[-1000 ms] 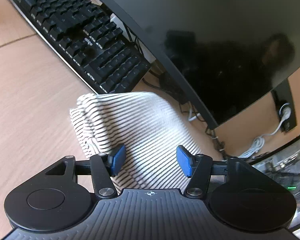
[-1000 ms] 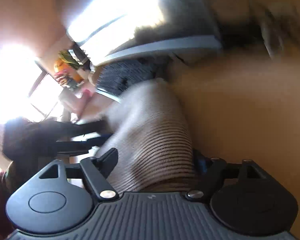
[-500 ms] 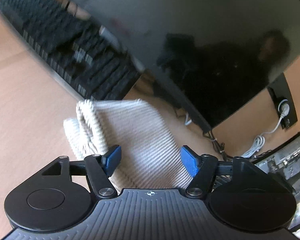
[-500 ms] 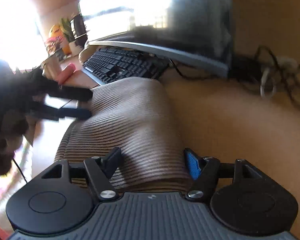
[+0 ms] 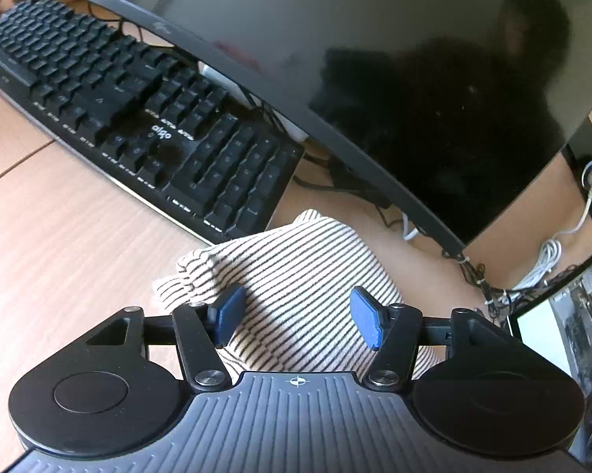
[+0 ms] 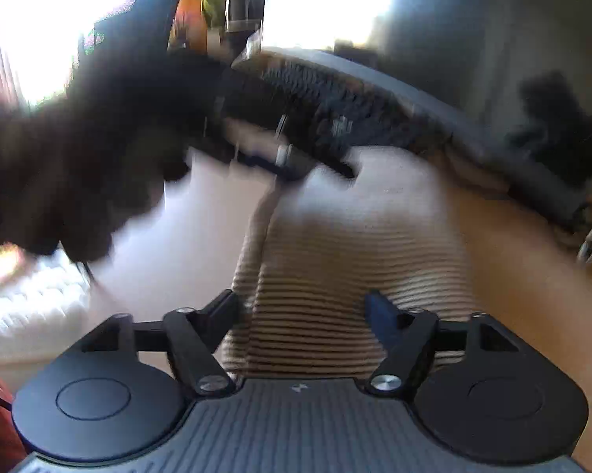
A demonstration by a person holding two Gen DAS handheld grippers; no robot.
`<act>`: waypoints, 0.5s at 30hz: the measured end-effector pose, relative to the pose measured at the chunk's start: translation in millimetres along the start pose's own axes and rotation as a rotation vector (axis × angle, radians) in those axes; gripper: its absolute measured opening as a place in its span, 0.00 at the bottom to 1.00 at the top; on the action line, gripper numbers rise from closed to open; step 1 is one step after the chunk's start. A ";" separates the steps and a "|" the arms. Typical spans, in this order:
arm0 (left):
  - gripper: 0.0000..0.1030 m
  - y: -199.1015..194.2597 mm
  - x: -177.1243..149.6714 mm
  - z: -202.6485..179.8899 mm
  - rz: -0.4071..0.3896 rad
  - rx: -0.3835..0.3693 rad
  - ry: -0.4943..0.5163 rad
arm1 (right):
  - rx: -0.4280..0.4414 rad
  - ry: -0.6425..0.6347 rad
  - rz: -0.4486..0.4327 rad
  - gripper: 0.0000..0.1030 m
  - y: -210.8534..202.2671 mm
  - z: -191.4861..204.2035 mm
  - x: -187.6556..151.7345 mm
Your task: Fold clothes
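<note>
**deskfolder:** So where did the striped garment (image 5: 307, 276) end up? From the left wrist view it sat bunched into a compact, layered bundle on the wooden desk (image 5: 59, 244), just in front of the keyboard (image 5: 138, 118) and under the edge of the monitor (image 5: 414, 79). Looked folded over at least once, since a thick doubled edge showed on its left side.

**umi_fan:** Agreed. The left gripper (image 5: 297, 317) hung over the near part of it with its jaws spread wide, blue pads either side of the cloth and nothing pinched. My guess is that spacing was there to straddle the bundle, either to grab for another fold or because it was let go.

**deskfolder:** And the right gripper (image 6: 307, 311)?

**umi_fan:** Blurry view, but its jaws were wide too, straddling the same striped fabric from the other end. No clamp that I could see.

**deskfolder:** So both hands empty, cloth resting on the desk. Could be mid-fold or finished, honestly.
</note>
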State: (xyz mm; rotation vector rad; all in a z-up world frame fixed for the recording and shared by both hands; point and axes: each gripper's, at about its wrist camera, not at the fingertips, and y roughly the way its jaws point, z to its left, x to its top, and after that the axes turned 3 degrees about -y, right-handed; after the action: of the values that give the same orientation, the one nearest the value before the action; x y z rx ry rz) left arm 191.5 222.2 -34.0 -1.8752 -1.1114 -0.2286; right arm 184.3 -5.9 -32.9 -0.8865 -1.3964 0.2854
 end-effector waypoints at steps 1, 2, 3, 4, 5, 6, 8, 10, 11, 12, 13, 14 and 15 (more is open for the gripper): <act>0.63 0.8 0.5 0.9 0.004 -0.002 0.010 | -0.031 -0.049 0.003 0.87 5.7 9.8 -2.5; 0.63 1.7 1.3 1.7 0.008 -0.005 0.020 | -0.063 -0.097 0.009 0.89 11.7 19.2 -1.4; 0.64 2.8 2.6 2.0 0.012 -0.009 0.028 | -0.074 -0.103 0.010 0.90 15.8 23.3 1.5; 0.64 3.9 4.7 2.4 0.017 -0.012 0.036 | -0.074 -0.084 0.009 0.90 17.5 23.5 4.4; 0.64 4.9 8.1 3.1 0.023 -0.015 0.042 | -0.074 -0.065 0.007 0.90 19.2 23.7 7.3; 0.65 6.2 11.9 3.9 0.031 -0.019 0.048 | -0.076 -0.054 0.008 0.90 20.7 23.7 9.5; 0.67 9.7 20.8 6.1 0.052 -0.034 0.055 | -0.085 -0.046 0.017 0.90 23.0 23.6 12.8; 0.68 13.1 27.5 8.3 0.073 -0.048 0.061 | -0.094 -0.038 0.025 0.91 25.4 23.5 16.1; 0.68 14.6 30.0 9.2 0.083 -0.055 0.065 | -0.098 -0.034 0.030 0.92 26.6 23.5 17.7; 0.70 15.9 31.4 9.6 0.091 -0.064 0.068 | -0.103 -0.031 0.034 0.92 27.8 23.4 19.4; 0.71 16.9 32.0 10.0 0.095 -0.073 0.071 | -0.107 -0.027 0.038 0.92 29.0 23.4 21.0; 0.73 17.8 32.0 10.2 0.097 -0.080 0.075 | -0.112 -0.023 0.043 0.92 30.1 23.3 22.7; 0.74 18.3 31.4 10.1 0.095 -0.085 0.080 | -0.112 -0.021 0.042 0.92 30.0 23.0 22.8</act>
State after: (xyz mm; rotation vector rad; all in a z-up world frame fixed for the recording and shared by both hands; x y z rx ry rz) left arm 221.0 245.8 -33.5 -1.9710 -0.9695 -0.2977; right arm 177.1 37.3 -38.5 -1.0086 -1.4252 0.2510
